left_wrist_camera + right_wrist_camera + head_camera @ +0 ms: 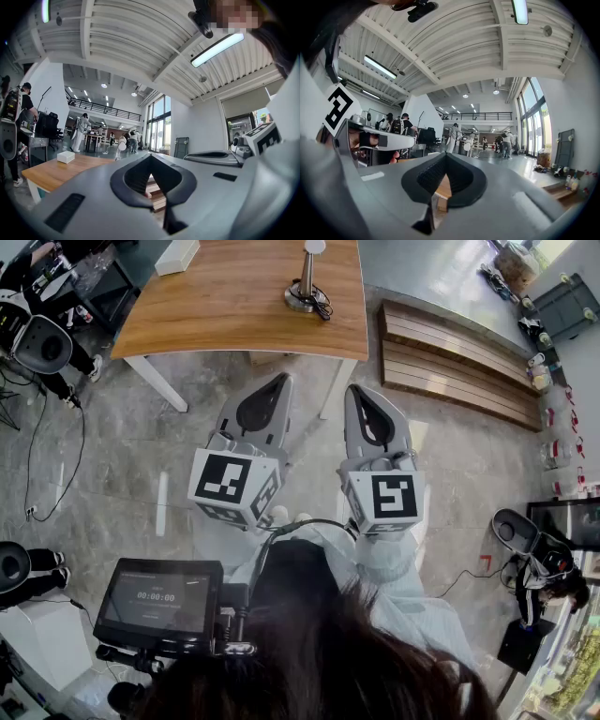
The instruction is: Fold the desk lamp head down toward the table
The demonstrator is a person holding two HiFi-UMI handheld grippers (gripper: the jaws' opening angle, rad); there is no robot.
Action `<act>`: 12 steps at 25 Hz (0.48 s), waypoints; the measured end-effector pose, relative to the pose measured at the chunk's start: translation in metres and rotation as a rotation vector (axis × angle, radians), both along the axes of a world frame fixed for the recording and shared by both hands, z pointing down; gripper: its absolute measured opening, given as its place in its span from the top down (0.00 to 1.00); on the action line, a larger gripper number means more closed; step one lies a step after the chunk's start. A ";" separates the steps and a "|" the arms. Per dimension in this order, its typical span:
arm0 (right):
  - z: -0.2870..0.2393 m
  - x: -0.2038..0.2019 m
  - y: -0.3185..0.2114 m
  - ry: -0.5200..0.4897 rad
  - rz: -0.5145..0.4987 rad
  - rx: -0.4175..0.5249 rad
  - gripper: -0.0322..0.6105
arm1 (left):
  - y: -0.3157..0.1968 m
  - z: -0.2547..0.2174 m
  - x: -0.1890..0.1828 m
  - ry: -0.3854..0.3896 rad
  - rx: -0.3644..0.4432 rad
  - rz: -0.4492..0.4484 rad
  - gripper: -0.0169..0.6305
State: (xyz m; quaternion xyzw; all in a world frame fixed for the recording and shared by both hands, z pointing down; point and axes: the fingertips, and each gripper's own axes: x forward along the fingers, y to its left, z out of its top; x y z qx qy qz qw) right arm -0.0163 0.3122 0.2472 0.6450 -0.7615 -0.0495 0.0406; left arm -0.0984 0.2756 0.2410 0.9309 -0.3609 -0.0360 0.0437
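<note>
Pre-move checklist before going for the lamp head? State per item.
1. Lamp upright on table: ok.
2. Left tool empty: ok.
3. Right tool empty: ok.
4. Jaws open for a grasp: not ok, both shut.
5. Tools at the lamp: not ok, both short of the table edge.
6. Cable at the lamp base clear of the fold: cannot tell.
</note>
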 end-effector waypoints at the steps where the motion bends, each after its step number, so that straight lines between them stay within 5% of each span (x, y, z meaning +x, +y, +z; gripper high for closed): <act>1: 0.001 0.002 0.000 -0.002 0.005 0.000 0.95 | 0.000 0.000 0.000 0.000 0.000 0.000 0.97; 12: -0.001 0.014 -0.004 -0.022 -0.007 -0.001 0.95 | -0.006 -0.006 0.010 -0.002 0.001 -0.011 0.97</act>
